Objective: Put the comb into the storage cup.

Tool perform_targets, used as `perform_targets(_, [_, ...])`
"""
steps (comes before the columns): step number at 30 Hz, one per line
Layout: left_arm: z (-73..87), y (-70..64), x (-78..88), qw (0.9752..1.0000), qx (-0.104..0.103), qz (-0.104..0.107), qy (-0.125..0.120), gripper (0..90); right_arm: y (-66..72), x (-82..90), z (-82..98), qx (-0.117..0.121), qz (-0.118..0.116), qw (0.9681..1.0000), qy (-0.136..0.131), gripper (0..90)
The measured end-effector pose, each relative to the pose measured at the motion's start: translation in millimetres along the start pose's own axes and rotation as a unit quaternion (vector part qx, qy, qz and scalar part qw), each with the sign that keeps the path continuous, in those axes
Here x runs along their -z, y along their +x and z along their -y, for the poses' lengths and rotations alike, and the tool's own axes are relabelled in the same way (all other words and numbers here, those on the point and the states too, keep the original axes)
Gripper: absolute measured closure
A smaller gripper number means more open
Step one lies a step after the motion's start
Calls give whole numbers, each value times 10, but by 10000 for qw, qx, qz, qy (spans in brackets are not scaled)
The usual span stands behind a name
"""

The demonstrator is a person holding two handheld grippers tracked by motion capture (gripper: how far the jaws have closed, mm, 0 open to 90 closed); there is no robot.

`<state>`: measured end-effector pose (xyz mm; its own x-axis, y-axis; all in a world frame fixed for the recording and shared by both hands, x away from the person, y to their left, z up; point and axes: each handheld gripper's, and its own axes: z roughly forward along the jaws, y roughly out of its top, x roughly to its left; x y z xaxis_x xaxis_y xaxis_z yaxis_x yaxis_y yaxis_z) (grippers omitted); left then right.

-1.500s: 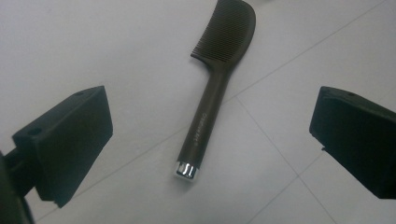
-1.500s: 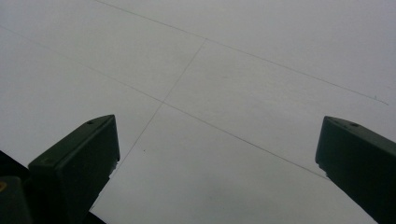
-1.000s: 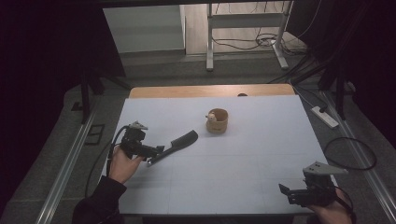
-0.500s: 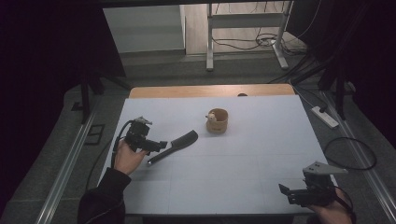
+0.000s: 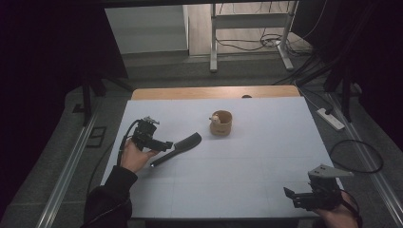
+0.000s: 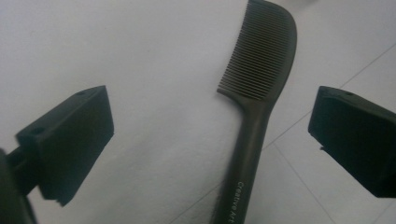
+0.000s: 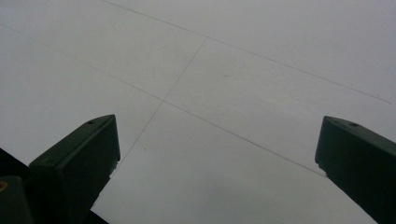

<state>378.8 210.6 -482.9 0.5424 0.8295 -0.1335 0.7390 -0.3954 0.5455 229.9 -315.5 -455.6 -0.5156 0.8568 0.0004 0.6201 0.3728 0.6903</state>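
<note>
While the left gripper [image 5: 161,145] hovered with jaws spread wide and empty, the comb [image 6: 254,121] lay flat on the table [image 5: 247,161] just ahead, handle toward it, long axis running between the jaws. Right gripper [image 5: 304,197], also spread, sat well apart.

In my left gripper view the comb [image 6: 254,107] runs off the bottom edge, its handle print cut short after "Creative Art". From the high view I can't make out the small pale thing in the cup [image 5: 221,122], and my right hand [image 5: 340,214] is clipped by the frame.
</note>
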Motion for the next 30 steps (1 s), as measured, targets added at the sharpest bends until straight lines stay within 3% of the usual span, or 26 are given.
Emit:
perform_targets(3, [23, 11, 4, 10000, -45, 57, 25, 155, 0, 1, 0, -3, -5, 10000, -5, 0])
perform_targets(8, [38, 14, 20, 10000, -29, -21, -6, 445, 2, 0, 0, 5, -8, 10000, -4, 0])
perform_targets(16, [61, 9, 13, 9999, -17, 119, 94, 871, 2, -7, -2, 25, -50, 10000, 28, 5])
perform_targets(23, [81, -8, -28, 9996, -165, 16, 234, 886, 3, -7, -2, 39, -71, 10000, 31, 6])
perform_targets(30, [141, 14, -97, 9989, -162, 114, 419, 885, 5, -10, -2, 60, -83, 9999, 41, 7])
